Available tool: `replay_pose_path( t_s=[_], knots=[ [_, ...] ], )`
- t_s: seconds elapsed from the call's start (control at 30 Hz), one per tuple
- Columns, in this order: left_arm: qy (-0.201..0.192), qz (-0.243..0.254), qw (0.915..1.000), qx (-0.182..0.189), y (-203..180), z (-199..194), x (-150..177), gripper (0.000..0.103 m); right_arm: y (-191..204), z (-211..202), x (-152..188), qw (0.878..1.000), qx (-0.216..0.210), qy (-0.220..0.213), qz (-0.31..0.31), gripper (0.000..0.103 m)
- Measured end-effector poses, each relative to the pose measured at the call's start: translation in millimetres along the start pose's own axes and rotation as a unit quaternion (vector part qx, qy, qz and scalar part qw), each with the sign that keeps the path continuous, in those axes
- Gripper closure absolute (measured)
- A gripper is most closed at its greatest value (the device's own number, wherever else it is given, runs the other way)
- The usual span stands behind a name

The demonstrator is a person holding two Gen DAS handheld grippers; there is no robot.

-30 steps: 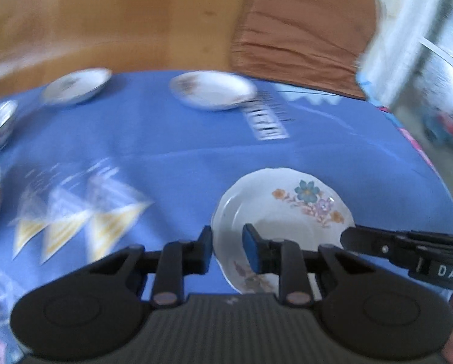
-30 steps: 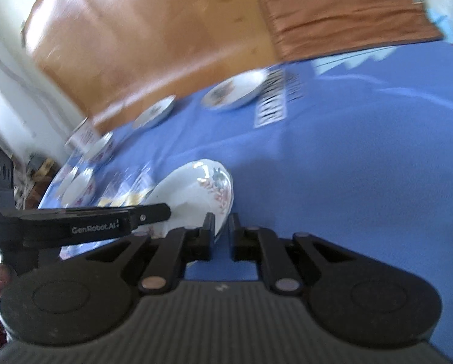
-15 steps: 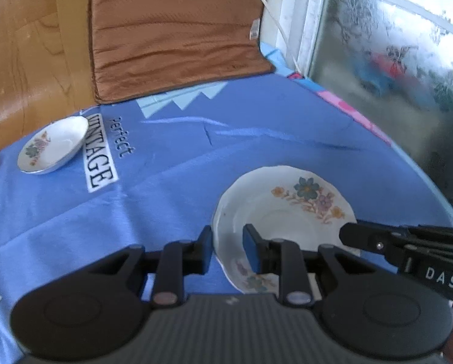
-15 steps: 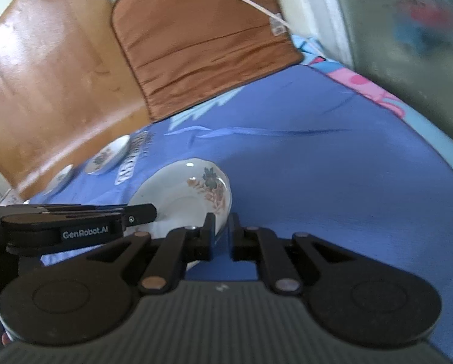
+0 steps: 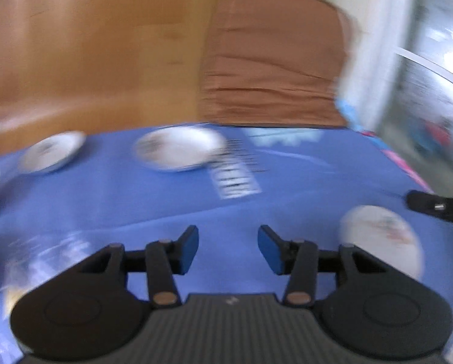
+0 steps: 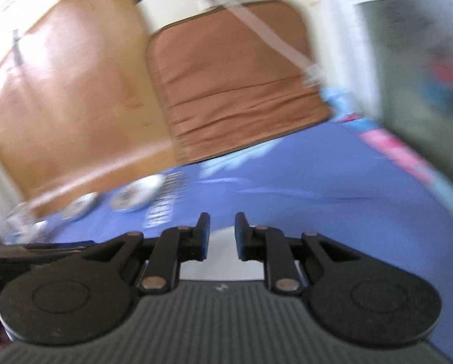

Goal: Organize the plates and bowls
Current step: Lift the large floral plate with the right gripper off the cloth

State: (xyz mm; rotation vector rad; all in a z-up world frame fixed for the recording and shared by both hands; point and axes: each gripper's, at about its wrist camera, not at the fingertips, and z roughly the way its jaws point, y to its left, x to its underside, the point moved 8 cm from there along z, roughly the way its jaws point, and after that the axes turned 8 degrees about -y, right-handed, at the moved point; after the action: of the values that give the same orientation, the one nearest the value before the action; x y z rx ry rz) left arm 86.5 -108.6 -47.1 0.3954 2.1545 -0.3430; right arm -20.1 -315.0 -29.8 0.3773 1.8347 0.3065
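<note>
**Plates on the cloth**

On the cloth (image 5: 165, 200) one plate (image 5: 381, 239) lies near, to the right of the left gripper (image 5: 228, 250). Two more plates (image 5: 177, 151) (image 5: 52, 153) lie far back, side by side, before the wooden board (image 5: 89, 45). A cushion (image 5: 272, 69) stands right of the board.

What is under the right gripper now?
A white plate on the blue cloth lies beneath the right gripper, showing between its open jaws. The gripper hides most of the plate.

Glossy china plate (image 5: 381, 242) on matt blue cloth (image 5: 165, 200)
</note>
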Motion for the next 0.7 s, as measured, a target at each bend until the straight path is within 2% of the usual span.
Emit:
replay_pose_path(
  t_s=[0.1, 0.2, 0.33, 0.43, 0.57, 0.7],
  knots=[
    [-0.001, -0.038, 0.9982, -0.046, 52.0, -7.0, 6.5, 0.059, 30.1, 33.4, -1.4, 0.997, -0.06, 0.051, 0.026, 0.082],
    [-0.007, -0.069, 0.9942, -0.083, 95.0, -18.0, 11.8, 0.059, 55.7, 83.1, -9.8, 0.993, -0.072, 0.079, 0.044, 0.082],
    [-0.015, -0.098, 0.9893, -0.107, 131.8, -34.0, 19.9, 0.059, 68.0, 158.3, -14.6, 0.989, -0.038, 0.111, 0.092, 0.074],
    [-0.02, -0.102, 0.9875, -0.119, 147.3, -42.3, 25.1, 0.059, 75.5, 207.9, -4.7, 0.982, -0.013, 0.153, 0.112, 0.074],
    [-0.021, -0.108, 0.9864, -0.123, 157.5, -47.0, 31.1, 0.059, 82.0, 243.0, 12.3, 0.977, 0.019, 0.179, 0.115, 0.074],
    [-0.016, -0.123, 0.9856, -0.115, 162.7, -44.9, 33.4, 0.059, 88.8, 255.6, 21.0, 0.976, 0.035, 0.192, 0.094, 0.092]
  ],
)
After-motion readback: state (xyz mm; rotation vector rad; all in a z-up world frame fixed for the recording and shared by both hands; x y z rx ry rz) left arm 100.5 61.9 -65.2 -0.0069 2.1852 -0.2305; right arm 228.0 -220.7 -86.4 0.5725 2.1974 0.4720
